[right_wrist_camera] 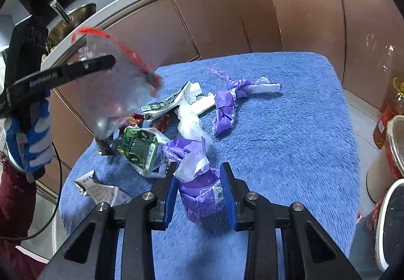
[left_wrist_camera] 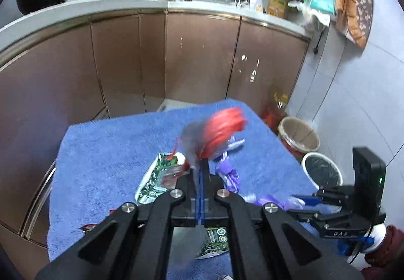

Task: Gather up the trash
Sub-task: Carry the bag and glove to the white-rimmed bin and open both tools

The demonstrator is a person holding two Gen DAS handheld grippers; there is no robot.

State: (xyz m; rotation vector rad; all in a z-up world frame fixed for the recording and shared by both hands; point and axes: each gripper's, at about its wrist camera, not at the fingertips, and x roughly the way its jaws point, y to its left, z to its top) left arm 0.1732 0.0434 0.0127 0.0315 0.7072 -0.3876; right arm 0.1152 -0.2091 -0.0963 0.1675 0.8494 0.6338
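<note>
My left gripper (left_wrist_camera: 200,166) is shut on a clear plastic bag with a red strip (left_wrist_camera: 222,128), lifted above the blue towel (left_wrist_camera: 113,148). In the right wrist view the same bag (right_wrist_camera: 113,93) hangs, blurred, from the left gripper (right_wrist_camera: 107,62) at the left. My right gripper (right_wrist_camera: 199,168) is shut on a crumpled purple and white wrapper (right_wrist_camera: 202,194), its blue pads (right_wrist_camera: 228,194) pressing both sides, low over the towel (right_wrist_camera: 290,128). From the left wrist, the right gripper (left_wrist_camera: 306,200) shows at the right with the purple wrapper (left_wrist_camera: 275,200) in its tips.
More trash lies on the towel: a green carton (right_wrist_camera: 139,151), a twisted purple wrapper (right_wrist_camera: 224,108), white plastic (right_wrist_camera: 189,123), a silver sachet (right_wrist_camera: 98,189). On the floor to the right stand a black-lined bin (left_wrist_camera: 322,171), a beige basket (left_wrist_camera: 299,133) and an oil bottle (left_wrist_camera: 277,108). Brown cabinets lie beyond.
</note>
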